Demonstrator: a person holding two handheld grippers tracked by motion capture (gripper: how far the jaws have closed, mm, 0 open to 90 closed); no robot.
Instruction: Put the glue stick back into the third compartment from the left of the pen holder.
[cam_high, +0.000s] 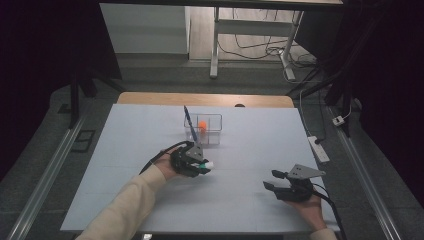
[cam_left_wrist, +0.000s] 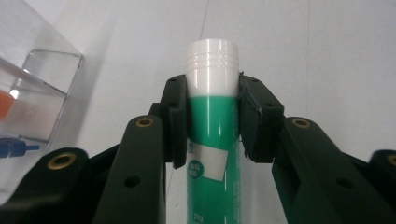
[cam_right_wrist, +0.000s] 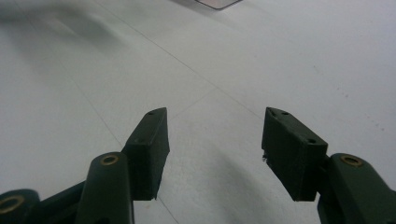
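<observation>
My left gripper (cam_high: 202, 164) is shut on a green glue stick (cam_left_wrist: 214, 135) with a white cap (cam_left_wrist: 213, 67); the pads clamp it just below the cap. In the high view the glue stick (cam_high: 206, 164) points right, held a little above the white table, just in front of a clear plastic box (cam_high: 214, 136). That box holds an orange object (cam_high: 202, 125) and a blue pen (cam_high: 190, 122) leaning out to the rear left. My right gripper (cam_high: 273, 179) rests near the table's front right, jaws open and nothing between them. In its own view the right gripper (cam_right_wrist: 215, 144) faces bare table.
The white table top (cam_high: 125, 150) has free room on the left and in the middle. In the left gripper view the clear box (cam_left_wrist: 35, 84) stands at the left. A power strip (cam_high: 318, 148) lies off the table's right edge. A desk frame (cam_high: 215, 45) stands beyond.
</observation>
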